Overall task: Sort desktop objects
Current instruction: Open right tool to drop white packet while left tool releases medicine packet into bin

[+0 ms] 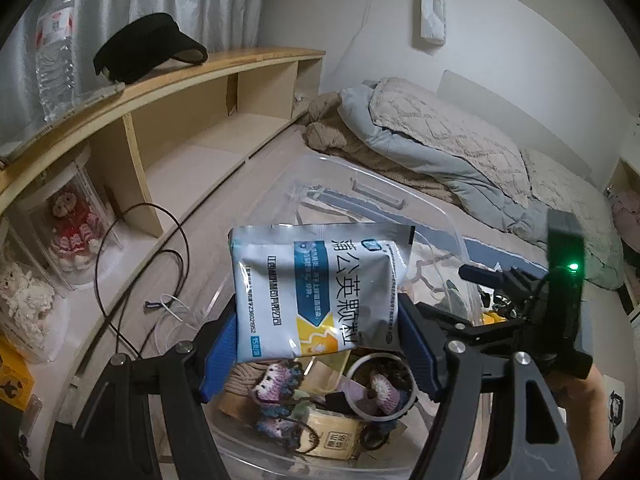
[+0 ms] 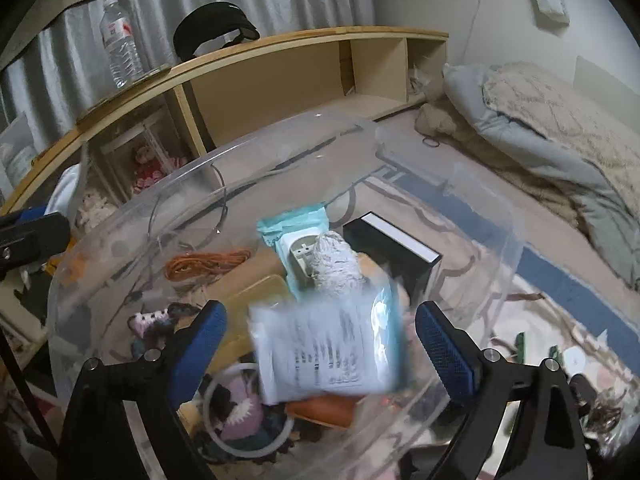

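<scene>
the left gripper [image 1: 318, 344] has its blue fingers [image 1: 218, 354] clamped on the two side edges of a white-and-blue medicine sachet [image 1: 316, 292], printed with chinese characters and a yellow patch. the sachet hangs above a clear plastic bin [image 1: 384, 196], whose far rim runs toward 12 o'clock. under it, inside the bin, lie crocheted pieces [image 1: 280, 380], a white ring [image 1: 380, 384] and a small yellow box [image 1: 332, 436].

in the right wrist view the right gripper [image 2: 320, 344] has its fingers [image 2: 444, 348] wide apart, touching nothing. between them, motion-blurred, is a second white sachet [image 2: 328, 348] with a blue edge and dark print; neither finger pad reaches it, and it sits over the bin's contents. whether it rests on them cannot be told. beyond it, toward 12 o'clock, are a teal wipes pack [image 2: 292, 224], a fuzzy grey roll [image 2: 336, 264], a black box with a white edge [image 2: 396, 248] and, at 10 o'clock, a coil of orange cord [image 2: 208, 264].

outside the bin a wooden shelf [image 2: 280, 52] carries a water bottle [image 2: 120, 44] and a black visor [image 2: 216, 28]. a bed with a grey quilt [image 1: 440, 152] lies at 2 o'clock.
</scene>
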`<state>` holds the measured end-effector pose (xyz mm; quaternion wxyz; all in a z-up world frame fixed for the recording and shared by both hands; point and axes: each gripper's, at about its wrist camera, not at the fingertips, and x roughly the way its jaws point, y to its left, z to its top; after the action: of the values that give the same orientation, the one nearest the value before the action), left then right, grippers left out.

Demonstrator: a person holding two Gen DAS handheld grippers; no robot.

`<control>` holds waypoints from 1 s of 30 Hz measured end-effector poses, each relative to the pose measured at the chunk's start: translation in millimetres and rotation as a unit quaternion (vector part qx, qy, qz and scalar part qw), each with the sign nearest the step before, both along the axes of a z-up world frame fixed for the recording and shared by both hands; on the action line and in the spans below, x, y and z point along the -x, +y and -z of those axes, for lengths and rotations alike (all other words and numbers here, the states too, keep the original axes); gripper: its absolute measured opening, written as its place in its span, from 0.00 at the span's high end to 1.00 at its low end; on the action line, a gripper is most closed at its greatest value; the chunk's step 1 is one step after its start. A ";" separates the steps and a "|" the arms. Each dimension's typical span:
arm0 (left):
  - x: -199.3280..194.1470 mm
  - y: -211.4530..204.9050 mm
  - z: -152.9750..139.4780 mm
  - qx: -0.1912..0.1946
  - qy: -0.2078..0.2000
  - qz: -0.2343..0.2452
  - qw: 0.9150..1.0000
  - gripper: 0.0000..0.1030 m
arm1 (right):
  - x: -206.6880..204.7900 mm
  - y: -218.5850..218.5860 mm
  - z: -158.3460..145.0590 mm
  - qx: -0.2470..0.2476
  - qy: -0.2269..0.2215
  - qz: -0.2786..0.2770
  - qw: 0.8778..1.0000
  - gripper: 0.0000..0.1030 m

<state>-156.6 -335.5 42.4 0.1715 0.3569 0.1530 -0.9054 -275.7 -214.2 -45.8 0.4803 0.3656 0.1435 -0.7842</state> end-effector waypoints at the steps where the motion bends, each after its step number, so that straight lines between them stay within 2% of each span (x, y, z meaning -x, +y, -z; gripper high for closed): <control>1: 2.2 0.7 0.8 -0.005 -0.002 0.002 1.000 0.29 | -1.2 2.7 -3.3 0.004 0.003 -0.003 1.000 0.07; 8: 27.8 7.5 -1.5 -0.028 -0.015 0.019 0.999 0.29 | -7.9 28.3 -24.2 0.020 -0.009 0.002 1.000 0.06; 13: 60.9 3.7 -1.5 -0.065 -0.027 0.018 0.997 0.29 | -27.6 62.3 -37.0 0.022 0.006 0.033 0.999 0.06; 19: 112.4 4.3 8.8 -0.087 -0.058 0.012 0.994 0.29 | -41.5 98.7 -38.3 0.041 -0.004 0.077 0.996 0.06; 24: 135.9 -6.3 19.5 -0.111 -0.051 -0.031 0.992 0.29 | -50.3 125.2 -32.9 0.066 -0.030 0.114 0.991 0.06; 27: 146.6 -16.6 28.5 -0.131 -0.049 -0.064 0.988 0.29 | -57.7 132.3 -35.4 0.082 -0.037 0.120 0.989 0.06; 30: 149.5 -24.8 35.5 -0.132 -0.044 -0.098 0.985 0.29 | -61.1 134.1 -40.6 0.098 -0.039 0.119 0.987 0.06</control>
<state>-306.1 -360.4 6.9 0.2178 0.3991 0.2979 -0.8394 -214.7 -80.1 -5.2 0.4226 0.3616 0.0027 -0.8311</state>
